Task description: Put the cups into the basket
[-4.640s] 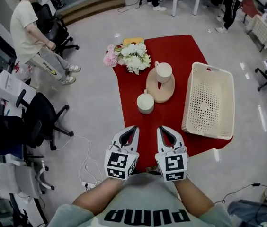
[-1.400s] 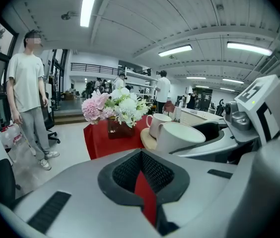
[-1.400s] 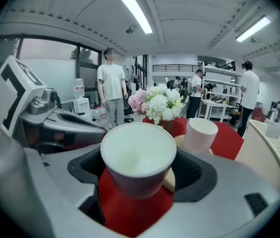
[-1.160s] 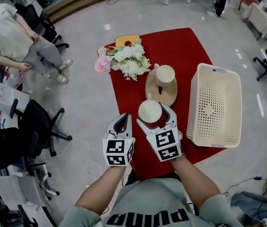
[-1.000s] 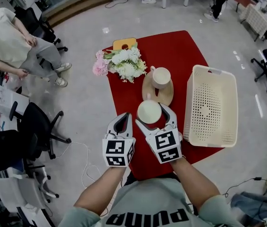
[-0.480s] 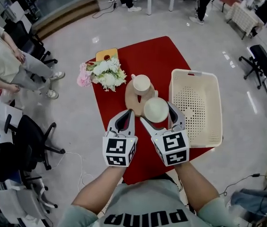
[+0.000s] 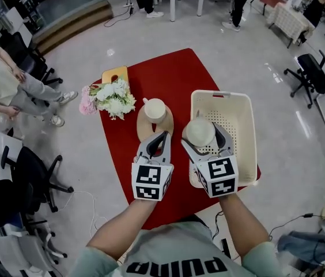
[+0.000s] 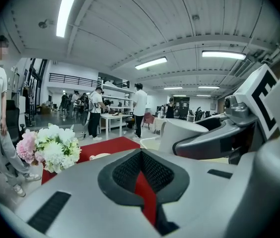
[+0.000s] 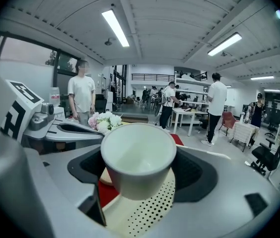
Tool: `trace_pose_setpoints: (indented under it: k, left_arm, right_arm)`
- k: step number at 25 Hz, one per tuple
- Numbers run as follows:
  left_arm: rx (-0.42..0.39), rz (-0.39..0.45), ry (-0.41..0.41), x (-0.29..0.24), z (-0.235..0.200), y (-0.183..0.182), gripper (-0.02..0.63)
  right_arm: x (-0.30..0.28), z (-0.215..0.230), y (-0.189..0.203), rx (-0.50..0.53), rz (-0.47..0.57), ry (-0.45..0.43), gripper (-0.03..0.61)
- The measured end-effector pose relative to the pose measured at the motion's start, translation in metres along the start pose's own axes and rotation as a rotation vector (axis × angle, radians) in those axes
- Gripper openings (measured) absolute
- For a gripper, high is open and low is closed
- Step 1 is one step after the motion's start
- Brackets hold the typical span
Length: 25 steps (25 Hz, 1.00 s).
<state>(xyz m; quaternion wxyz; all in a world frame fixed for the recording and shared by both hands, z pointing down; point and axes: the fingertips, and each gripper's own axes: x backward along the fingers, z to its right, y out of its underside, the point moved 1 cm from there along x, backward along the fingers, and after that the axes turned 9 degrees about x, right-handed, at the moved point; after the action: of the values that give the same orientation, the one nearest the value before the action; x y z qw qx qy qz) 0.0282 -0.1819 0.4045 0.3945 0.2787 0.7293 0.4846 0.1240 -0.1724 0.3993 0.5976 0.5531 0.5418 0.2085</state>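
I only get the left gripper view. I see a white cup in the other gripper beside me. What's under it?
Observer: The basket. The cup hangs over its left side, clamped in the right gripper.
Child: Is anything in the basket?
Observer: No, the head view shows only its bare floor, full of little holes.
Child: Where's the second one?
Observer: The second cup stands on a round wooden board on the red cloth, just beyond the left gripper.
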Motion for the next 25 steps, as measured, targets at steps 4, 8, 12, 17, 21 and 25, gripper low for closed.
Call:
trace_pose_setpoints:
  k: [4, 8, 12, 17, 21, 25]
  left_arm:
    - [-0.006, -0.008, -0.007, -0.018, 0.008, 0.002, 0.003]
    - [-0.008, -0.021, -0.019, -0.034, 0.009, 0.005, 0.003]
    - [-0.007, -0.040, -0.038, -0.050, 0.006, 0.012, 0.003]
    - [0.000, -0.067, -0.056, -0.068, -0.001, 0.023, 0.003]
    - [0.021, -0.092, -0.063, -0.081, -0.007, 0.036, 0.003]
    - [0.034, -0.120, -0.071, -0.092, -0.013, 0.046, 0.003]
  right_arm:
    - [-0.005, 0.025, 0.016, -0.018, -0.023, -0.001, 0.394]
    - [-0.018, 0.043, 0.034, -0.016, -0.046, -0.008, 0.394]
    - [-0.033, 0.058, 0.053, -0.018, -0.071, -0.015, 0.394]
    - [-0.051, 0.068, 0.071, -0.015, -0.100, -0.031, 0.394]
    - [-0.066, 0.073, 0.085, -0.015, -0.124, -0.042, 0.394]
    - [-0.078, 0.075, 0.100, -0.025, -0.156, -0.048, 0.394]
